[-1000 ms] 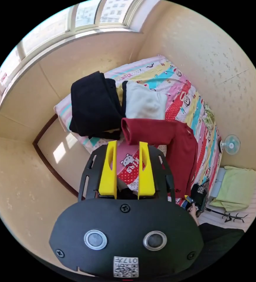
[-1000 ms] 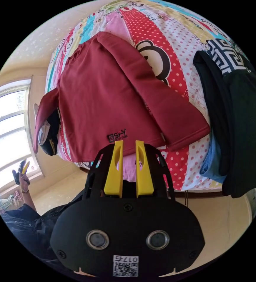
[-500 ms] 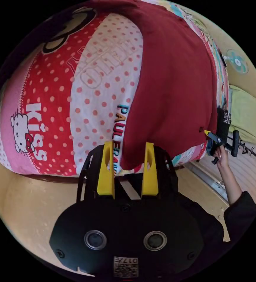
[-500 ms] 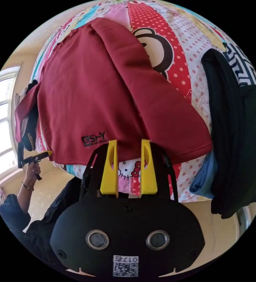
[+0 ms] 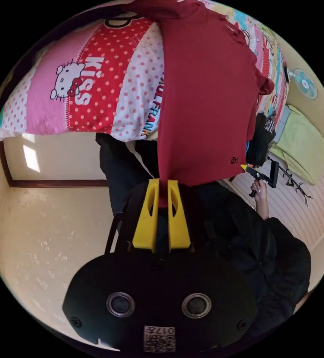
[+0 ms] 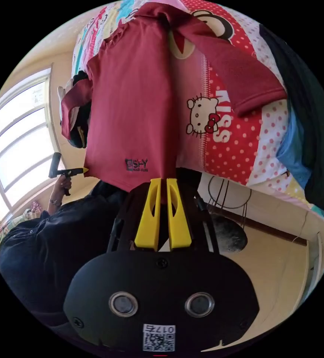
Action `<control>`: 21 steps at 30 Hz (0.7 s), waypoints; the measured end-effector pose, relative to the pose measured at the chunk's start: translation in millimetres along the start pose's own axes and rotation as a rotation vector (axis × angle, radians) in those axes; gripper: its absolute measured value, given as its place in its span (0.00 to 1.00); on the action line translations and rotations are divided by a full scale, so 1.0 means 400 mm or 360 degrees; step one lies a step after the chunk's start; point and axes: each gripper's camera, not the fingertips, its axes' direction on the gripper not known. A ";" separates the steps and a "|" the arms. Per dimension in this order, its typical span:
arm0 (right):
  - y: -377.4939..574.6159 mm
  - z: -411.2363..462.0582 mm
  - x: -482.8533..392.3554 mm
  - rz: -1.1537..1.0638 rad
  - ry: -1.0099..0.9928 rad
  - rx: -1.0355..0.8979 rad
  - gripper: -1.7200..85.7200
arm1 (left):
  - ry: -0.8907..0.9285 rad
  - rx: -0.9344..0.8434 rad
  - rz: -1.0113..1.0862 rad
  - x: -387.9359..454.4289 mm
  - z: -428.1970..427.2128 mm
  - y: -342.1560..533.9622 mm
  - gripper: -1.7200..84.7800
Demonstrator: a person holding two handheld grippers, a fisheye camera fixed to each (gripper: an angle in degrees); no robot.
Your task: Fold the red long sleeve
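The bed (image 5: 95, 104), covered with a sheet of many colours with dots and cartoon figures (image 6: 229, 149), is the largest thing in both views; its near edge stands above the pale floor (image 5: 50, 231). The red long sleeve (image 5: 203, 112) lies on this sheet with its hem pulled off the near edge of the bed; in the right gripper view the same garment (image 6: 132, 112) hangs down over the edge, one sleeve (image 6: 240, 80) lies spread on the sheet to one side, and the other sleeve (image 6: 70, 108) falls over the dark and white clothes (image 6: 76, 130) at the far side. A person in dark clothes (image 5: 251, 238) stands by the bed; dark folded clothes (image 6: 311, 123) lie on the sheet near the spread sleeve, with a blue piece (image 6: 292, 149) under them; a green cloth (image 5: 303, 145) and a small fan (image 5: 305, 84) are beside the bed in the left gripper view; a window (image 6: 20, 141) shows in the right gripper view.

The left gripper (image 5: 162, 184) has its yellow jaws pressed together on one hem corner of the garment; the right gripper (image 6: 163, 182) also has its jaws closed, pinching the other hem corner; in the left gripper view the right gripper (image 5: 260, 174) is seen in the person's hand (image 5: 259, 188) at that far corner, and in the right gripper view the left gripper (image 6: 67, 170) touches its corner in the same way.
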 end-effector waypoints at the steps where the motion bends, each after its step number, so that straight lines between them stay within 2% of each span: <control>1: 0.007 -0.011 0.016 0.0048 -0.0024 0.0074 0.08 | 0.0017 0.0015 -0.0007 -0.008 -0.007 0.014 0.09; 3: 0.024 -0.081 0.086 0.0243 -0.0127 0.0469 0.11 | 0.0010 0.0069 -0.0021 -0.021 -0.051 0.064 0.10; 6: 0.012 -0.131 0.164 0.0441 -0.0075 0.0845 0.15 | -0.0101 0.0084 -0.0018 -0.013 -0.099 0.102 0.12; 8: -0.025 -0.119 0.206 0.0518 -0.0087 0.0883 0.16 | -0.0150 0.0094 0.0008 0.001 -0.121 0.116 0.12; 11: -0.083 -0.084 0.232 0.0604 -0.0109 0.0701 0.14 | -0.0217 0.0099 0.0043 0.031 -0.150 0.135 0.11; 13: -0.078 -0.121 0.197 0.0441 -0.0243 0.0671 0.07 | -0.0253 0.0077 0.0076 0.052 -0.163 0.144 0.10; 16: 0.029 -0.268 0.108 0.0225 -0.0323 0.0803 0.06 | -0.0262 0.0069 0.0128 0.076 -0.195 0.155 0.10; 19: 0.194 -0.443 0.076 0.0155 -0.0160 0.0963 0.06 | -0.0216 0.0118 0.0134 0.082 -0.231 0.162 0.09; 21: 0.304 -0.543 0.133 0.0329 0.0044 0.1057 0.05 | -0.0132 0.0163 0.0145 0.087 -0.250 0.164 0.09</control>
